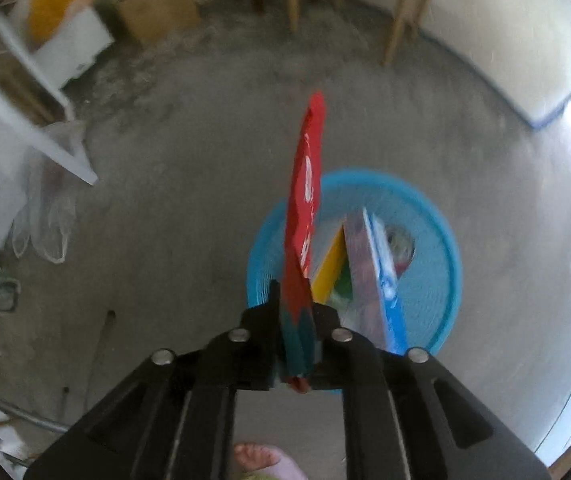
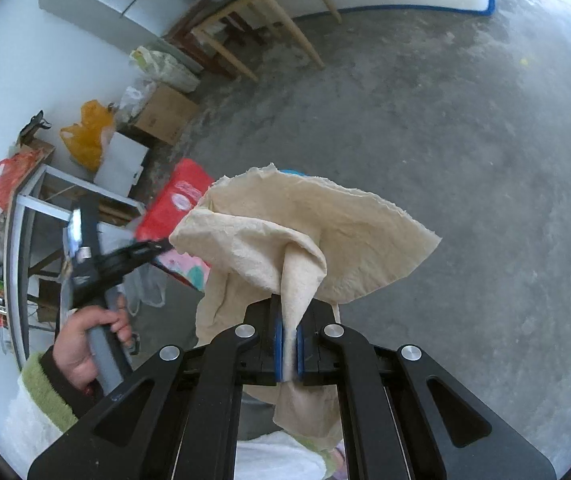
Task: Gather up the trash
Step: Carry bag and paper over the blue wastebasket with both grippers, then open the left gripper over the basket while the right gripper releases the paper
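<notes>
The left gripper (image 1: 295,322) is clamped on a red wrapper (image 1: 305,200), held above the rim of the blue basket (image 1: 441,240) standing on the concrete floor (image 1: 189,184). The right gripper (image 2: 289,344) is clamped on a crumpled beige paper sheet (image 2: 305,232), held above the floor.

Wrapper (image 1: 304,216) sitting clamped in left gripper (image 1: 294,312), hanging above basket (image 1: 437,216) on floor (image 1: 189,208). Packaging (image 1: 377,276) leaning inside basket. Paper towel (image 2: 309,236) sitting pinched in right gripper (image 2: 288,332), right of left gripper.
</notes>
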### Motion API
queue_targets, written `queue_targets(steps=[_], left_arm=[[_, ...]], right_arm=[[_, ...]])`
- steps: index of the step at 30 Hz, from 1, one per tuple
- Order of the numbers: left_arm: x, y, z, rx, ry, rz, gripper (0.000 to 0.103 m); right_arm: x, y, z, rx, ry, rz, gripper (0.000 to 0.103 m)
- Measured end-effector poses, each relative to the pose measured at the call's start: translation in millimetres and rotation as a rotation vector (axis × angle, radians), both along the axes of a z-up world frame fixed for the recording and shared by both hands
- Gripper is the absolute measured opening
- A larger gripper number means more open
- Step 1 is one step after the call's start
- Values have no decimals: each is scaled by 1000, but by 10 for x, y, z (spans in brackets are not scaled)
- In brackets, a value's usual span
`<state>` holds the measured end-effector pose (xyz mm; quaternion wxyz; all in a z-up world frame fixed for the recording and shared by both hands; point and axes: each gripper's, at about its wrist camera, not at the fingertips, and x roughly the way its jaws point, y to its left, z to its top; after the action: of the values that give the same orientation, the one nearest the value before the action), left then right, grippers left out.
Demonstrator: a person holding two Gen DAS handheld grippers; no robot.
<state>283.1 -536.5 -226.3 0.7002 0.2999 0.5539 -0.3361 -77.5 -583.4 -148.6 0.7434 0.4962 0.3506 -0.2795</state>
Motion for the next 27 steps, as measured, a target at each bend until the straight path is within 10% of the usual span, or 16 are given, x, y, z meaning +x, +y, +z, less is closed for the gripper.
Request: queue_targets(steps=[6,11,23,27], left_arm=[[104,137,-133,15,106,43,43],[177,251,120,-37,156,95,47],[-98,1719,2108,-382,-44,66,78],[-399,2513,2409,-450,-102,89,83]], right_arm=[[98,15,-44,-2,21,31,4],[387,-74,-157,21,7,67,4],[1630,-553,-1130,181,32,122,10],[1855,-678,-1546,264,90,109,37]])
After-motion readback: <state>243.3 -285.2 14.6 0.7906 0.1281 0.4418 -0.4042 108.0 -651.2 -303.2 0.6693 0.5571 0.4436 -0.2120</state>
